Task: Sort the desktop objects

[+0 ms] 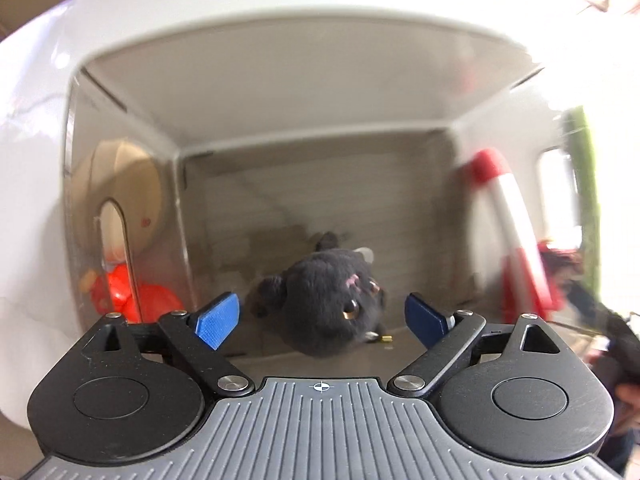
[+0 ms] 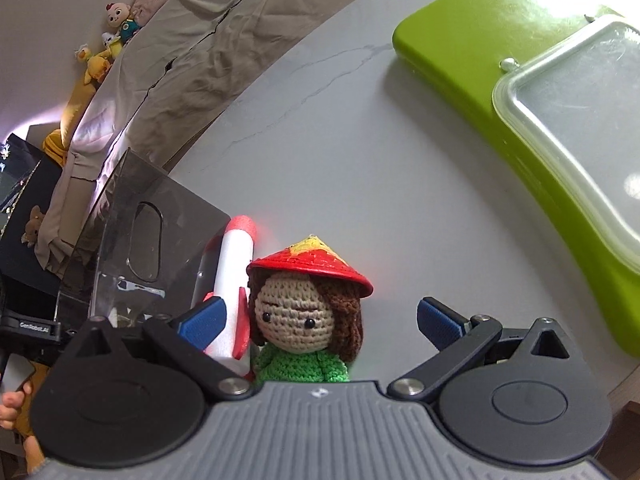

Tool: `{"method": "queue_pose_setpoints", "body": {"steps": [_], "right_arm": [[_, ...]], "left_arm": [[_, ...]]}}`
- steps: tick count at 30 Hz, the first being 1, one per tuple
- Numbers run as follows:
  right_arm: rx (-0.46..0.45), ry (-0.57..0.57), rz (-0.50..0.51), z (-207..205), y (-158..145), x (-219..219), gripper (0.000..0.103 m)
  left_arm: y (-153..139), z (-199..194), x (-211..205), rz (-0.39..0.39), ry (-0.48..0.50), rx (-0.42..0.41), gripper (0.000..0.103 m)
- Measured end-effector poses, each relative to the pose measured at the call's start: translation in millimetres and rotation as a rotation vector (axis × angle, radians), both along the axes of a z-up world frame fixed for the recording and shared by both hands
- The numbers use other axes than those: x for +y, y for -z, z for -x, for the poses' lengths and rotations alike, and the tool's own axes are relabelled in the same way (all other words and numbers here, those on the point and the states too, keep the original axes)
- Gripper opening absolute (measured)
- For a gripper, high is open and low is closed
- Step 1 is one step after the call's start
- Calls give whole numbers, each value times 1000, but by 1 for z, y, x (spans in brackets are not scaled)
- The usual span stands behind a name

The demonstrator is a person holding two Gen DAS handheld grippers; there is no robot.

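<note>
My left fingers (image 1: 322, 320) stand spread wide and grasp nothing; a dark plush toy (image 1: 326, 300) lies between and beyond them, untouched by the blue pads, on the floor of a clear box (image 1: 280, 120) at frame centre. My right fingers (image 2: 318, 322) are likewise released, with a crochet doll (image 2: 302, 320) in a red hat standing between them at lower centre on the grey bench (image 2: 360, 160), apart from both pads. A red-and-white rocket toy (image 2: 236, 280) is just left of the doll.
</note>
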State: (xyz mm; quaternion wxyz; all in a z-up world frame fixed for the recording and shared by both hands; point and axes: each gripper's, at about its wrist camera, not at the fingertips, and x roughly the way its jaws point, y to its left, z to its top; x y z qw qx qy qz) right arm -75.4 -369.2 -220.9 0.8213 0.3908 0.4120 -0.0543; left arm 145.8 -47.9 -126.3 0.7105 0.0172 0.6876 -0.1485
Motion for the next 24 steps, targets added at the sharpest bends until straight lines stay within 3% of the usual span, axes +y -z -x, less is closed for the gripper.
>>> {"method": "queue_pose_setpoints", "body": {"steps": [5,10,12,13,14,19,24], "right_arm": [[47,0,-17,-14,12,6,95],[21,26,-54,-16,17,6,89],[37,10,-47,-19,16,8,83],[41,10,-60,-20,15,8,72],[45,13,-77,-20,15,9,69],[50,28,-47,-15,1,6,63],[-1,26,100,-5,-60,-3,62]], "left_arm": [[-58,33,17,187,-13,-111,97],[-89,68,55,278,-56,-178,98],[-92,77,74,266,-87,-209,98],[-94,81,83,261,-103,-225,99],[-96,84,93,255,-120,-239,99],[-85,90,144,277,-234,-209,99],[-64,94,177,300,-295,-187,99]]}}
